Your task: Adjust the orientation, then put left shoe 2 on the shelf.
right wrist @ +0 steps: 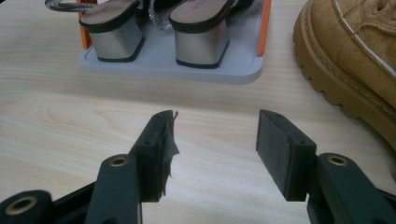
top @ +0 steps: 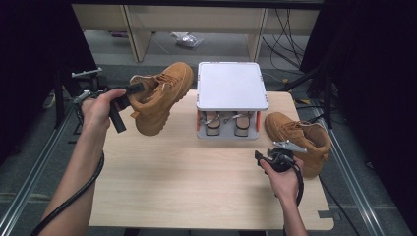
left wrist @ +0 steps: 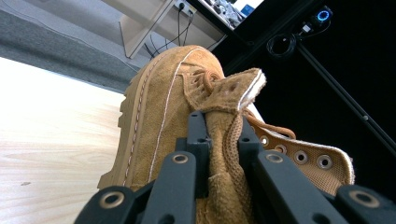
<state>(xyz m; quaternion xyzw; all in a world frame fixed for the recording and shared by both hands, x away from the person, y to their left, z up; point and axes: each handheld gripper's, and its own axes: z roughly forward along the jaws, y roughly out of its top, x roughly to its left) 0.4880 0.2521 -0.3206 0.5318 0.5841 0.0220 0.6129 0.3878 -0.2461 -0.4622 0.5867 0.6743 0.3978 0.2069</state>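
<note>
High view, left gripper clamping raised tan boot, right gripper released above table.

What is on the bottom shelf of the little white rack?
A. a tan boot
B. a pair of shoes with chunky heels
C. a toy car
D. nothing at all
B: the right gripper view shows two block-heeled shoes standing side by side on the lower tray of the rack, heels facing the camera; one tan boot is lifted in the left gripper, the other boot sits on the table.
</note>
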